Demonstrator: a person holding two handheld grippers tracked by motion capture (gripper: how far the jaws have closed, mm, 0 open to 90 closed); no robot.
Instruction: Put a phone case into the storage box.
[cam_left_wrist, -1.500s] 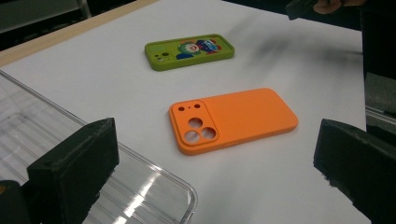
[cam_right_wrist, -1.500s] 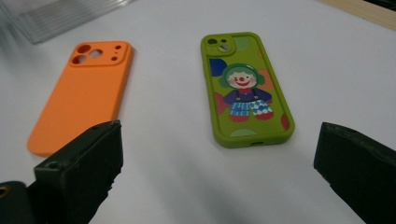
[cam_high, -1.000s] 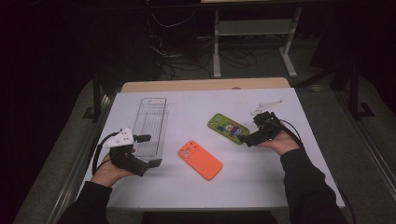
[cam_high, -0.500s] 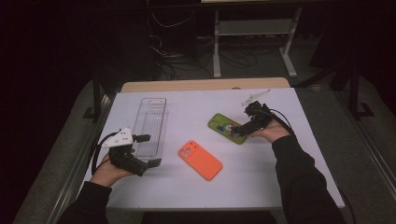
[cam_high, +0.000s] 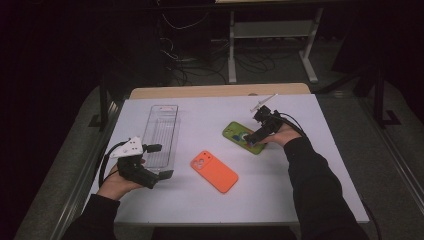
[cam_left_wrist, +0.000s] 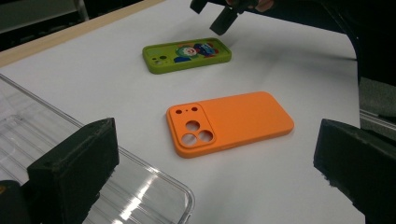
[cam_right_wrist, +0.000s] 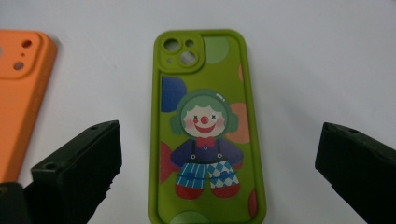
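Hovering my right gripper (cam_high: 256, 136), jaws spread wide, over the green clown-printed phone case (cam_right_wrist: 205, 126) lying flat on the white table (cam_high: 310, 175); I should straddle both long edges squarely before closing.

A tray (cam_high: 161, 131) lay by the worktop (cam_high: 210, 205)'s left edge. One phone case (cam_high: 214, 171) sat mid-worktop. Another case (cam_high: 243, 137) lay behind it, towards the right edge.
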